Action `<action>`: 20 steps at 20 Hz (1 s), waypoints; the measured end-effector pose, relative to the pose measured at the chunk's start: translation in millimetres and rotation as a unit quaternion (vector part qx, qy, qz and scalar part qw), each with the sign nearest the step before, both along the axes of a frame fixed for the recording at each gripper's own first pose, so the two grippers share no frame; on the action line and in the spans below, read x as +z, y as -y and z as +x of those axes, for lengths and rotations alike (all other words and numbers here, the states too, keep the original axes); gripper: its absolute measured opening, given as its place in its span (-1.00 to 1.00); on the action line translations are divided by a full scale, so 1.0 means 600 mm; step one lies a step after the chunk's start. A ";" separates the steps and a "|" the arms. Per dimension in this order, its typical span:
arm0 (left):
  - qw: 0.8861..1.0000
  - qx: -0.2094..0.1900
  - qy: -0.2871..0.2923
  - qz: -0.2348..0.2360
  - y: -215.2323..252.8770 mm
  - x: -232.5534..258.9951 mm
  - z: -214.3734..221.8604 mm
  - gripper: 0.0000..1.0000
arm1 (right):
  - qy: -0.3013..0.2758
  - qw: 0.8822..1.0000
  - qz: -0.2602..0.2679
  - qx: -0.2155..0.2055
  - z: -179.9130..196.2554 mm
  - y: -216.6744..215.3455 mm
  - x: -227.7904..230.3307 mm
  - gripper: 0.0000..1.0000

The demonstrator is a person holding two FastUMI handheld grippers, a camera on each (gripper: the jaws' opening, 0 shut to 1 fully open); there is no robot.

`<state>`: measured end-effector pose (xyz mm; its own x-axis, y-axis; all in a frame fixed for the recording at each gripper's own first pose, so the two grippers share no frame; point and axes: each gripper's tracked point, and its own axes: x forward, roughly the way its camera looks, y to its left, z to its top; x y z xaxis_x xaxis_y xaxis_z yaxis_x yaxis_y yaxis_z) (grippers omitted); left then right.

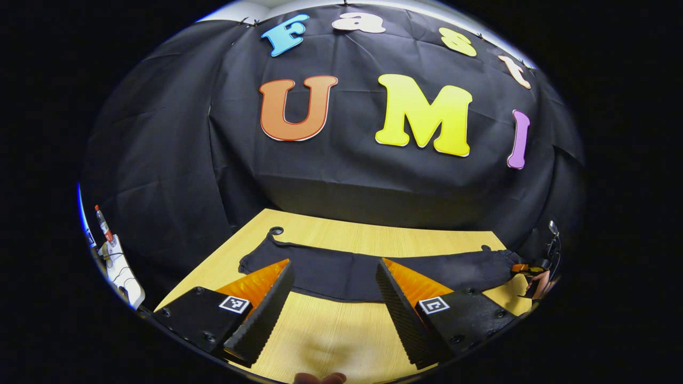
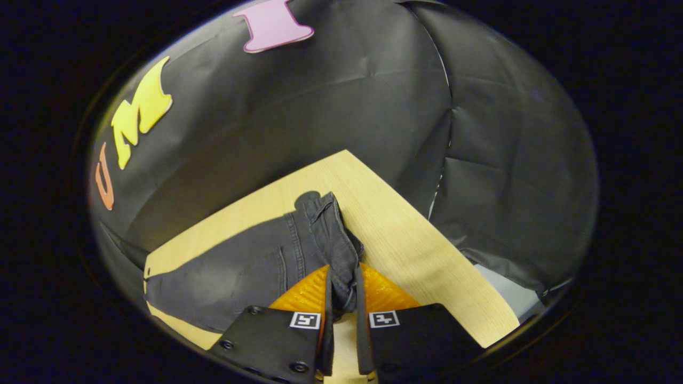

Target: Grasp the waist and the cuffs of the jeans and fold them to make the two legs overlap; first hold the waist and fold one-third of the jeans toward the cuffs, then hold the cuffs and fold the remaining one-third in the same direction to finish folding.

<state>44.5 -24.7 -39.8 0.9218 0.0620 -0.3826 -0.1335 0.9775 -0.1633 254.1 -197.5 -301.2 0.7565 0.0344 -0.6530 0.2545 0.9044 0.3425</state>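
Dark jeans (image 1: 368, 269) lie stretched across the wooden table (image 1: 331, 341), legs overlapped into one long strip. In the left gripper view my left gripper (image 1: 333, 277) hangs open just in front of the strip's middle, nothing between its fingers. Far right in that view, the other gripper (image 1: 528, 269) and a hand sit at the strip's end. In the right gripper view my right gripper (image 2: 341, 290) is shut on the waist end of the jeans (image 2: 256, 261), the bunched waistband (image 2: 333, 234) pinched between both fingers near the table's corner.
The table's right edge (image 2: 427, 250) and far corner lie close to the waist end, with black cloth wall behind. A white stand with a bottle (image 1: 109, 245) stands off the table's left side. Bare wood lies in front of the jeans.
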 end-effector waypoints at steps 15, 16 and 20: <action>0.997 0.046 0.016 -0.061 -0.130 -0.056 -0.034 0.97 | 0.150 0.975 -0.077 0.147 -0.018 -0.352 0.374 -0.64; 0.997 0.051 0.018 -0.062 -0.146 -0.060 -0.041 0.98 | 0.155 0.971 -0.081 0.163 -0.023 -0.387 0.381 -0.71; 0.996 0.064 0.009 -0.057 -0.196 -0.085 -0.064 0.97 | 0.162 0.958 -0.090 0.218 -0.041 -0.523 0.387 -0.64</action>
